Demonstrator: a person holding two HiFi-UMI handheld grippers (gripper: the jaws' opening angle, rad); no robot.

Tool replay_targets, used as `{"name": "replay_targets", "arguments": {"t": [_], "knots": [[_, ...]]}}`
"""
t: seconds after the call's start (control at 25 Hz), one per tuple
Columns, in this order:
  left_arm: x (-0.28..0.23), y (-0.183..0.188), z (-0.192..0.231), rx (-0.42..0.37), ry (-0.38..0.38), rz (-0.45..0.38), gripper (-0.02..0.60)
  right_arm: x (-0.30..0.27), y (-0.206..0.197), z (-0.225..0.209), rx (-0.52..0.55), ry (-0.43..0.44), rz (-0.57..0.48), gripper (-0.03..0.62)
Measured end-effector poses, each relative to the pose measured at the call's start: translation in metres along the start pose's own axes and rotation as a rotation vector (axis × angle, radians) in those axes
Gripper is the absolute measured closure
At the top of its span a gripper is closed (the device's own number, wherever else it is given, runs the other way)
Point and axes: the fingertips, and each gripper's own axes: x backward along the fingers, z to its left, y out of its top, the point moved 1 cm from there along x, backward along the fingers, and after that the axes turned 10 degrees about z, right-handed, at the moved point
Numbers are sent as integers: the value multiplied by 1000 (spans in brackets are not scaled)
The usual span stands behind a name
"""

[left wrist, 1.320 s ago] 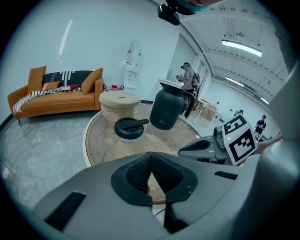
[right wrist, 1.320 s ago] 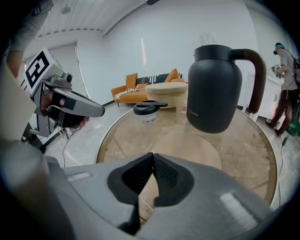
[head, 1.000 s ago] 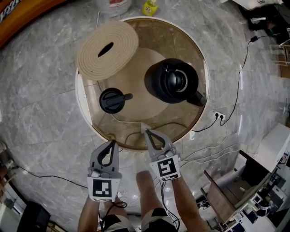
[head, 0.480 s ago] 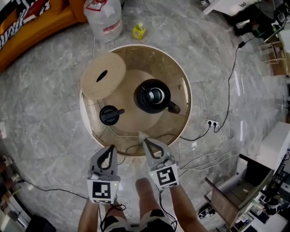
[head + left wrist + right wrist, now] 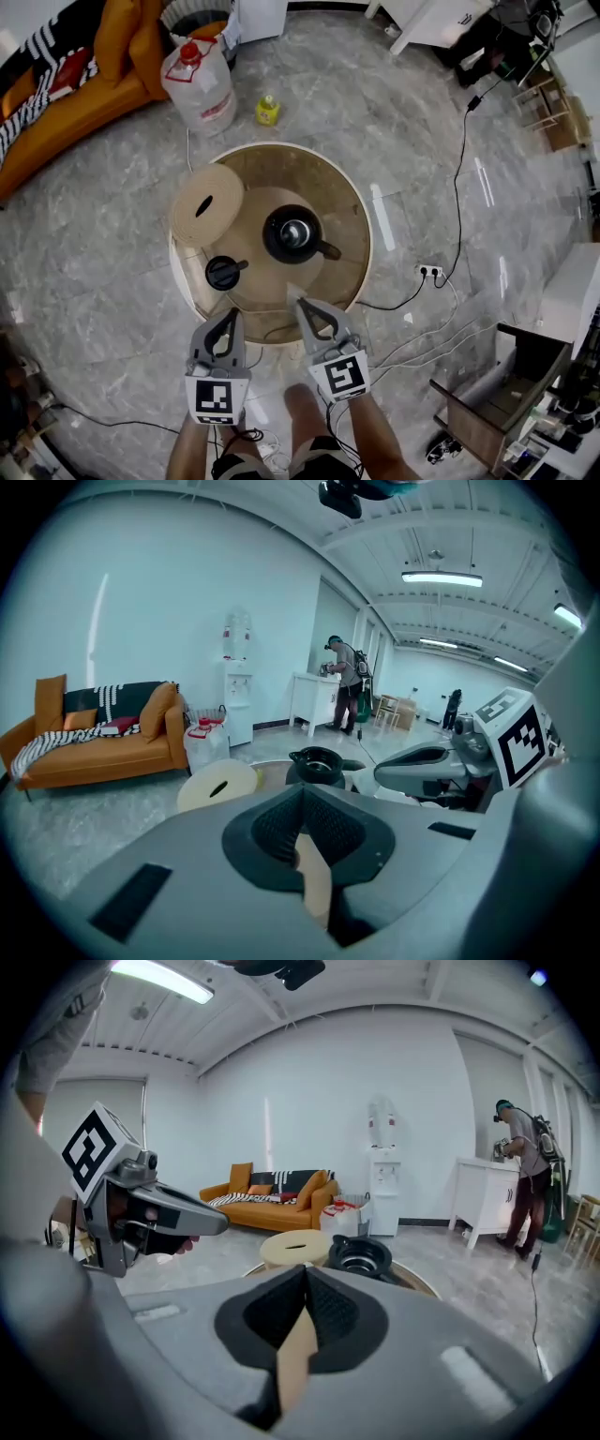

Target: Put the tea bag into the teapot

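From the head view, a round glass-topped table (image 5: 349, 281) stands on a grey marble floor (image 5: 84, 272). The black teapot (image 5: 293, 234) sits upright near the table's middle with its top open and its spout toward the right. Its black lid (image 5: 225, 273) lies apart from it, nearer the left edge. A round beige mat (image 5: 206, 204) with a slot in it rests on the far left rim. Beyond the table stand a large water jug (image 5: 200, 84) and a small yellow bottle (image 5: 268, 111), with an orange sofa (image 5: 84, 103) at the upper left. The left gripper (image 5: 229, 315) and the right gripper (image 5: 302, 306) are held side by side at the table's near edge, both pointing toward the teapot. A small pale bit shows at the right gripper's tip, too small to identify. No view shows the tea bag clearly enough to place it.

In the left gripper view, the jaws are clenched, their ribbed pads meeting with nothing seen between them. The teapot and the mat lie ahead, and the right gripper with its marker cube (image 5: 514, 738) is on the right. A water dispenser (image 5: 237, 682) stands against the wall and a person (image 5: 347, 682) works at a white counter (image 5: 314, 703).

In the right gripper view, the jaws are likewise pressed together. The open teapot sits just ahead, beside the mat, and the left gripper is on the left.
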Motion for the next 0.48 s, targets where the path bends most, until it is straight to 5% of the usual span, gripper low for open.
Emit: {"name": "replay_targets", "arguments": {"t": [0.32,0.48], "knots": [[-4,47,12,-37,19,-33,565,4,48,-34,2,-45,-59,592],[-9,66,11,11,19,-26,565,-2,60,-51,15,-63,-86,592]]}}
